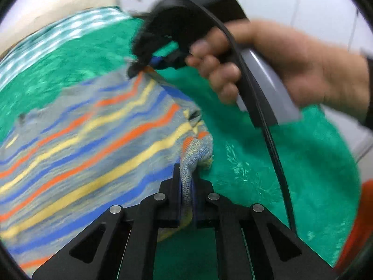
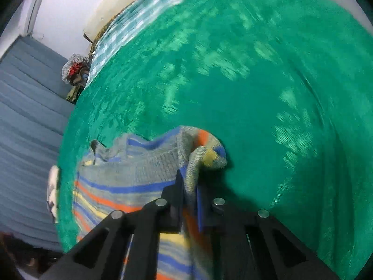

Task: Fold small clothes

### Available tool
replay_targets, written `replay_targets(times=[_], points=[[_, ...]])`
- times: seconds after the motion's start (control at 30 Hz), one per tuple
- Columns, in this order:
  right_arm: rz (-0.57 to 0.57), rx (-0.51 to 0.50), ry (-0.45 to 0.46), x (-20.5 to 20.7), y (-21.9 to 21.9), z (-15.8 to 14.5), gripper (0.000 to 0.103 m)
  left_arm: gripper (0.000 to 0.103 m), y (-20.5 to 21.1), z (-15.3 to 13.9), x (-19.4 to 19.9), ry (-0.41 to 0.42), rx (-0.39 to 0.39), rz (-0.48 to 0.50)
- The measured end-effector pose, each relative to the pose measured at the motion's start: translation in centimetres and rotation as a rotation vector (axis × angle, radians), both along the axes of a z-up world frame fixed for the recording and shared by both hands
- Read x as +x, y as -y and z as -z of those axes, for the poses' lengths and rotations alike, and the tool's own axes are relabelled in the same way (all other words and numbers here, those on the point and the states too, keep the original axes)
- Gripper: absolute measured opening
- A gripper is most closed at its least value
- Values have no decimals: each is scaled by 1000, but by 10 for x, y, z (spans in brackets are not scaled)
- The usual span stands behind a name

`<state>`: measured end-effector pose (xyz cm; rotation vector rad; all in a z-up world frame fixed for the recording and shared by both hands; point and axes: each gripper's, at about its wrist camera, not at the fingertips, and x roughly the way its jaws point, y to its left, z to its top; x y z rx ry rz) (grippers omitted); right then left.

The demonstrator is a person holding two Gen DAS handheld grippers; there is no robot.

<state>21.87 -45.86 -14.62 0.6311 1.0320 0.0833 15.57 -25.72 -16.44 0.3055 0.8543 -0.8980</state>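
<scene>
Left gripper (image 1: pixel 186 182): jaws pinched nearly together on a bunched knit edge of the striped garment (image 1: pixel 77 144); cloth fills the narrow gap between the pads and trails back under the linkage. Right gripper (image 2: pixel 188 186): same story, jaws clamped on another edge of the garment, a grey-blue fold wedged between the pads, a rolled corner with orange, yellow and blue bands curling over just past the tips.

Garment: grey knit with orange, yellow and blue stripes, spread on the green blanket (image 1: pixel 279 163), stretched between the two grips.

Left wrist view only: the right gripper seen from outside, far end of the garment caught at its blurred tip; the person's right hand (image 1: pixel 268 70) wrapped around the grey-and-black handle, fingers curled on the near side; a black cable arcing down from the handle; an orange patch at the lower right edge, blurred, not identifiable.

Right wrist view only: blue-grey ribbed surface (image 2: pixel 28 116) beside the blanket; white-and-teal checked cloth (image 2: pixel 130 23) at the blanket's far edge; a small mesh bundle with red inside (image 2: pixel 74 70) by the wall.

Both grippers angled downward toward the blanket. Heavy motion blur in both views.
</scene>
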Motion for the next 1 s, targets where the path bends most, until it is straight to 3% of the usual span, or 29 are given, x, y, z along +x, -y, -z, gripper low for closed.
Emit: replay_targets(times=[0.17, 0.33, 0.5, 0.6, 0.67, 0.7, 0.77, 0.8, 0.83, 0.87, 0.93, 1.0], points=[[-92, -3, 125, 6, -56, -63, 9, 5, -109, -43, 12, -43, -138, -205], [-194, 32, 165, 42, -140, -92, 9, 5, -218, -41, 32, -148, -210, -451], [-271, 5, 117, 90, -231, -69, 9, 4, -289, -13, 44, -242, -227, -648], [-301, -17, 84, 107, -271, -47, 10, 4, -313, 2, 45, -277, -219, -704], [-325, 70, 76, 113, -291, -27, 22, 6, -324, 10, 43, -303, -209, -732], [-326, 129, 86, 114, -295, -20, 25, 9, -332, 8, 38, -306, -212, -737], [-324, 245, 100, 112, -298, -12, 48, 37, -335, -1, 30, -287, -236, -731], [-315, 259, 113, 109, -296, -14, 49, 46, -334, -4, 32, -266, -255, -716], [-311, 251, 137, 105, -291, -20, 49, 64, -331, -8, 32, -243, -276, -691], [-308, 219, 157, 101, -287, -27, 49, 71, -324, -15, 32, -220, -298, -651], [-326, 67, 160, 94, -280, -45, 50, 72, -301, -23, 36, -199, -320, -572], [-412, -78, 93, 93, -286, -54, 50, 73, -277, -18, 49, -196, -298, -512]])
